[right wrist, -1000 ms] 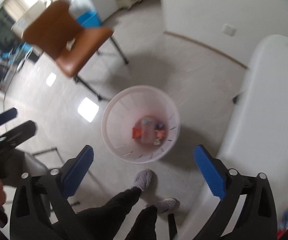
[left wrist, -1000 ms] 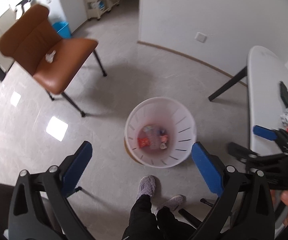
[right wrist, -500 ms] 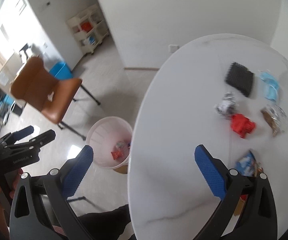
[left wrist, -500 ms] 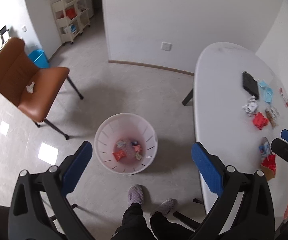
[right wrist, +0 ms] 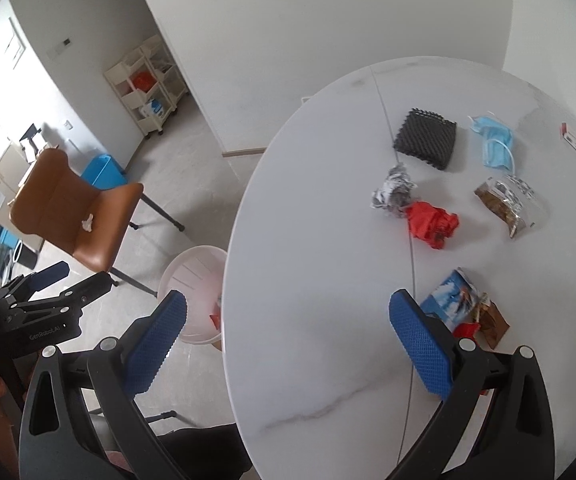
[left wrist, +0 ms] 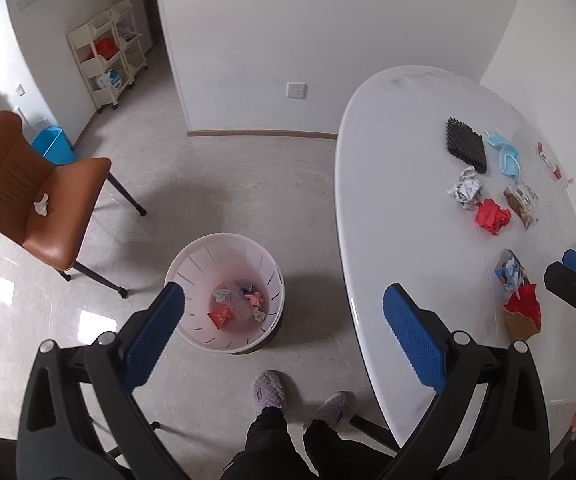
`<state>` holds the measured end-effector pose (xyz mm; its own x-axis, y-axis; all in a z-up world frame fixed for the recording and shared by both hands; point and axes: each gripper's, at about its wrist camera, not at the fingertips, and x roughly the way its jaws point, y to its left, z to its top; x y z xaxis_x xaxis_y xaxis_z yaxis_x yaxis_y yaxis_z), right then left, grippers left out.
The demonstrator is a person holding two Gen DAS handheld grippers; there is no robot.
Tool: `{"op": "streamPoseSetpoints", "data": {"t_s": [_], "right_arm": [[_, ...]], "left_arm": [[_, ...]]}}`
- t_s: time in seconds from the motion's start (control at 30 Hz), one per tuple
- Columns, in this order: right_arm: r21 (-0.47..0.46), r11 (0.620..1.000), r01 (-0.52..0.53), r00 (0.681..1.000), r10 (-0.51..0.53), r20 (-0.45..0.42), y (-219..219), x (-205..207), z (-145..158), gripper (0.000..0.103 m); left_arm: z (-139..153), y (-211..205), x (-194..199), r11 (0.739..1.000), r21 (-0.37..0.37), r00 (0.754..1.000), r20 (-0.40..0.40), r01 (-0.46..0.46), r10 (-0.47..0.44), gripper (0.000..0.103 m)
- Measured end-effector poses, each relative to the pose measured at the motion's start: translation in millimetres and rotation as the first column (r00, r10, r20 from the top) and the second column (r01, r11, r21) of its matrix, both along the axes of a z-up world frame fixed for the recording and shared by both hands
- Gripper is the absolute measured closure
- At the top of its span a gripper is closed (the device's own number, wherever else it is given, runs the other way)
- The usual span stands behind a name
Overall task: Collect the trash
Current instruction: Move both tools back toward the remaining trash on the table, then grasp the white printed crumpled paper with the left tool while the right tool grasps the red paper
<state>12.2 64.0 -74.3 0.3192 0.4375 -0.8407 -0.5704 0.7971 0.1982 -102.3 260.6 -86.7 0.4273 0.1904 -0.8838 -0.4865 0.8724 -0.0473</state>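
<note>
Scene: a white oval worktop (right wrist: 327, 280) with scattered litter; a white slatted trash basket (left wrist: 192, 264) stands on the floor just off its left edge, already holding a few wrappers.
Right claw (right wrist: 288, 336): open wide and empty, hovering above the near part of the worktop.
Left claw (left wrist: 284, 334): open wide and empty, hanging over the floor between the basket and the worktop edge.
Nearest trash: a blue snack wrapper (right wrist: 447, 296) lies flat on the worktop just beyond the right claw's right finger, touching a brown-and-red wrapper (right wrist: 487, 322) beside it.
Long axis: the blue wrapper runs diagonally, from near-left to far-right.
Farther trash: a red crumpled wrapper (right wrist: 431, 224) touches a silver foil ball (right wrist: 393, 194); a clear snack bag (right wrist: 507, 204), a blue face mask (right wrist: 493, 142) and a black foam pad (right wrist: 425, 138) lie further back.
Nearer arm: the right, by judgement; the blue wrapper sits ahead and slightly to its right, while the left claw is well apart from it.
</note>
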Motion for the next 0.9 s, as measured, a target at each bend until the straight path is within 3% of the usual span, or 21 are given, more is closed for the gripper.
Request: {"op": "streamPoseSetpoints", "data": {"t_s": [0.27, 0.5, 0.9], "right_arm": [[0.014, 0.999, 0.049, 0.999, -0.049, 0.000, -18, 3, 0, 0.002], [-0.005, 0.990, 0.141, 0.990, -0.141, -0.020, -51, 8, -8, 0.002], [-0.031, 0.950, 0.310, 0.948, -0.311, -0.061, -125, 32, -25, 0.002]], "left_arm": [[0, -11, 14, 0.999, 0.015, 0.999, -0.009, 0.050, -0.050, 0.008], [-5, -33, 41, 0.988, 0.010, 0.988, -0.015, 0.156, -0.156, 0.008], [-31, -110, 156, 0.908, -0.002, 0.908, 0.018, 0.418, -0.418, 0.008]]}}
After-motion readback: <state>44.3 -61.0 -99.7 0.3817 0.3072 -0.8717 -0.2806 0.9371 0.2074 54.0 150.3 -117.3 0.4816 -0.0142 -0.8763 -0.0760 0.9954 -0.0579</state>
